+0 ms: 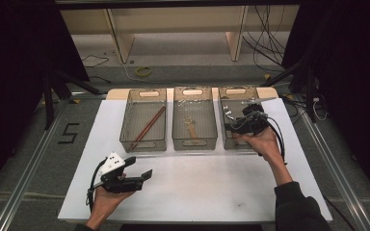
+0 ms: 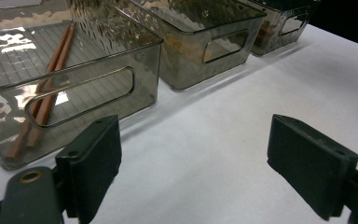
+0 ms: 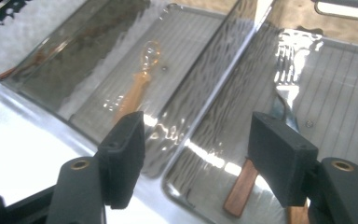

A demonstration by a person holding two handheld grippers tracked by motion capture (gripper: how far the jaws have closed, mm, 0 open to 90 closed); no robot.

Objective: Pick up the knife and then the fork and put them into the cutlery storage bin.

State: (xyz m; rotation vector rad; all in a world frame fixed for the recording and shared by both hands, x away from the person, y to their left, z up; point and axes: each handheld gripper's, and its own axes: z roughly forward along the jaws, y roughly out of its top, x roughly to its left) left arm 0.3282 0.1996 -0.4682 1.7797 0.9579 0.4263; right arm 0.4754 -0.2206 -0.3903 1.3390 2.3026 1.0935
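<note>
Three smoky clear bins in a row on the white sheet (image 1: 192, 187): chopsticks (image 1: 148, 127) in the left bin (image 1: 143, 144), a wooden-handled spoon (image 1: 190, 126) in the middle bin (image 1: 194, 143), a fork (image 3: 283, 100) with a wooden handle lying flat in the right bin (image 1: 223, 135). Right gripper (image 1: 238, 124) hovering over the near end of that right bin, jaws spread wide and holding nothing, with the fork's handle just below and between them in the right gripper view. Left gripper (image 1: 142, 174) resting low near the left front of the sheet, likewise released and empty, well apart from the bins. Likely risks from here: clipping the bin's near wall on the way down and shoving it along the sheet; closing on the slim neck rather than the handle, so the fork pivots or slips; scraping the ribbed floor and skidding the fork out of reach toward the far wall.
</note>
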